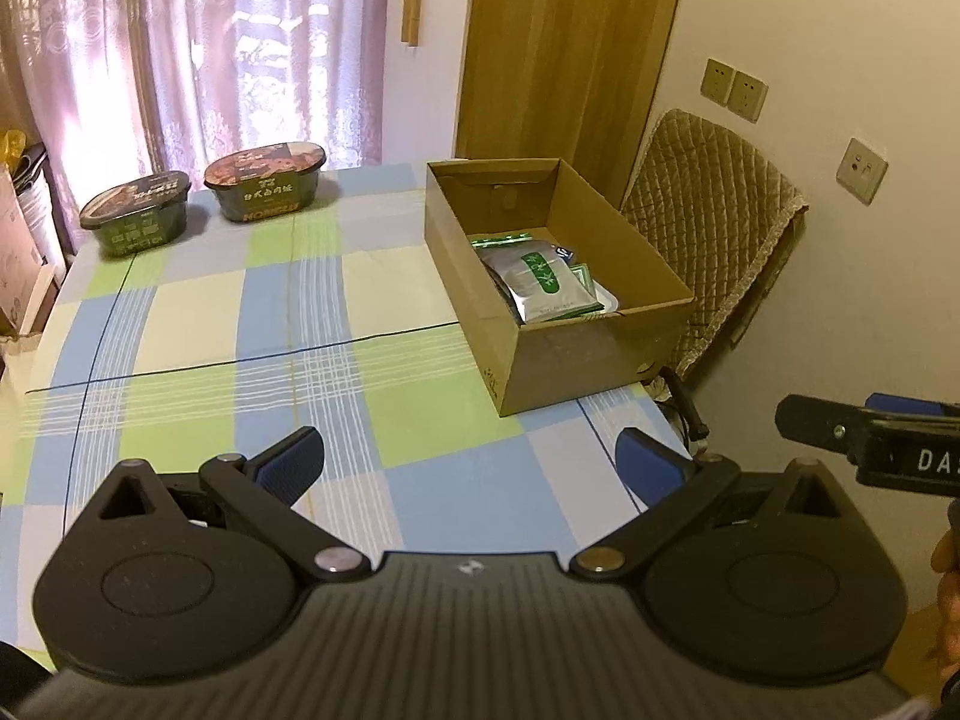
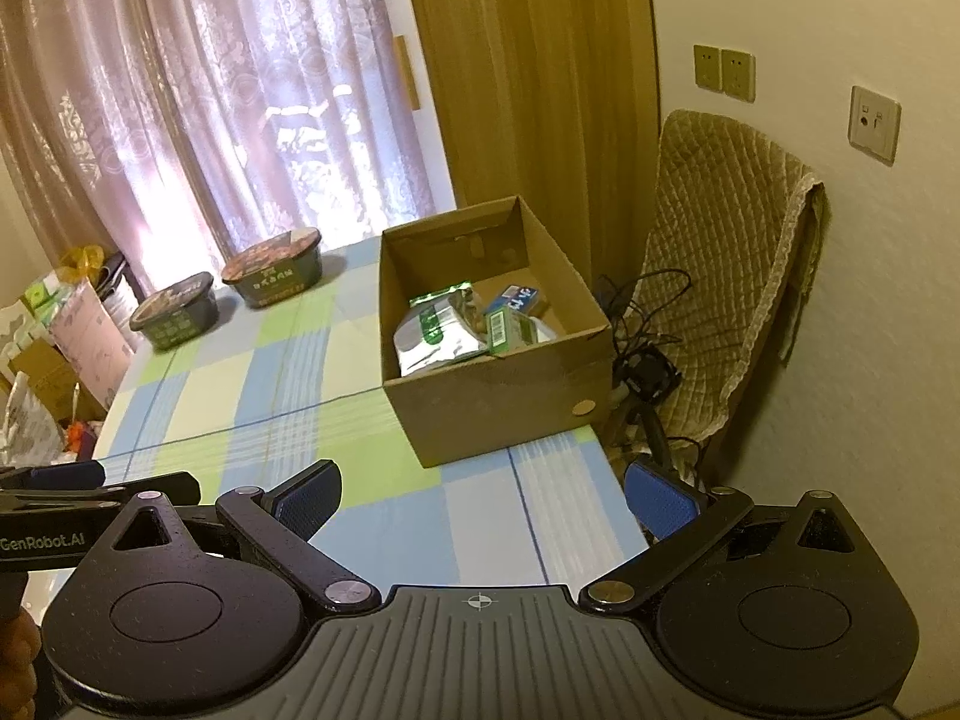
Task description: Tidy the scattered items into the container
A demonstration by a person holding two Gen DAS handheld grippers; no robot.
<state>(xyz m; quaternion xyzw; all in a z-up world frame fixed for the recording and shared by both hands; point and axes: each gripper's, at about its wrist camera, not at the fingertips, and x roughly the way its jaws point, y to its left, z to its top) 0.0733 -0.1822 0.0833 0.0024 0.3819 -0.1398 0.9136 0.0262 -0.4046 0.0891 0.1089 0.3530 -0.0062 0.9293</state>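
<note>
Here the left gripper (image 1: 471, 468) and right gripper (image 2: 483, 501) are both hovering over the checked table (image 1: 198, 324), jaws spread wide and gripping nothing. At one o'clock the cardboard box (image 1: 591, 354) is holding silver-green packets (image 1: 543, 285). At eleven o'clock two noodle bowls (image 1: 138, 213) (image 1: 267, 180) are sitting near the curtain (image 1: 198, 48).

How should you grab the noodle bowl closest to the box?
Probably grip the noodle bowl across its narrow width, on the side walls just under the rim, coming from the near table edge. It is an upright, sealed oval tub, so the short sides likely fit the open left hand-held gripper best.
</note>
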